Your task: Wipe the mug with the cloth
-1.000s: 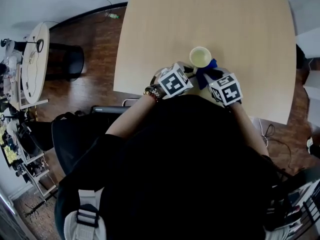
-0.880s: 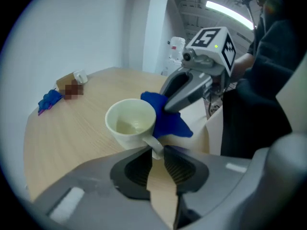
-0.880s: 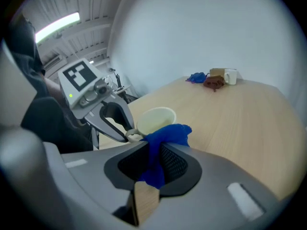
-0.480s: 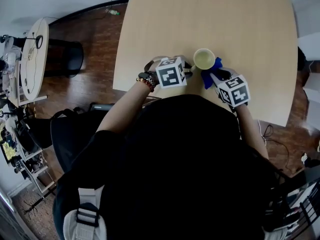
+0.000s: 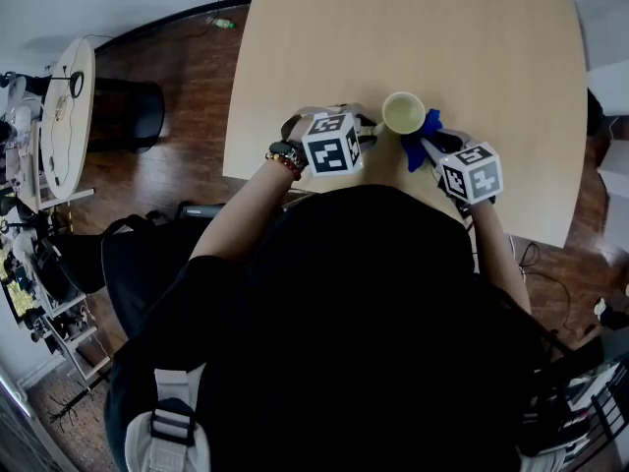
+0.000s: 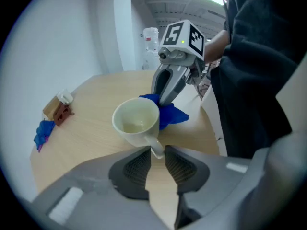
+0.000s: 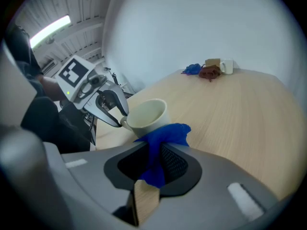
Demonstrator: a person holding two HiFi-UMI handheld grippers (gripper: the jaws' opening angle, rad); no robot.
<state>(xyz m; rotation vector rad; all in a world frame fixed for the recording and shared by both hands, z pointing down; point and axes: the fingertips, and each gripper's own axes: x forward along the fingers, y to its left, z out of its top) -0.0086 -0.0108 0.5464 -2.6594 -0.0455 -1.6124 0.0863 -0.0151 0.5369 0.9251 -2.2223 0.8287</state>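
Note:
A cream mug (image 5: 403, 113) stands on the pale wooden table (image 5: 491, 57) near its front edge. My left gripper (image 5: 375, 134) has the mug's handle (image 6: 154, 147) between its fingertips; the jaws are opening slightly, with the pads still against the handle. From the other side, my right gripper (image 5: 428, 146) is shut on a blue cloth (image 5: 418, 147). The cloth (image 7: 165, 135) bunches out of the jaws and lies against the mug's (image 7: 146, 115) lower wall. In the left gripper view the cloth (image 6: 172, 115) shows behind the mug (image 6: 136, 121), under the right gripper (image 6: 163, 99).
At the table's far end lie a second blue cloth (image 7: 192, 69), a brown object (image 7: 209, 72) and a small white cup (image 7: 226, 66). The table's front edge (image 5: 295, 180) runs just below the grippers. A round white side table (image 5: 69, 126) and a black stool (image 5: 133, 116) stand at left.
Both grippers, the mug and the cloth have shifted a little right and away from me. The left gripper's cube has swung round to face me more squarely.

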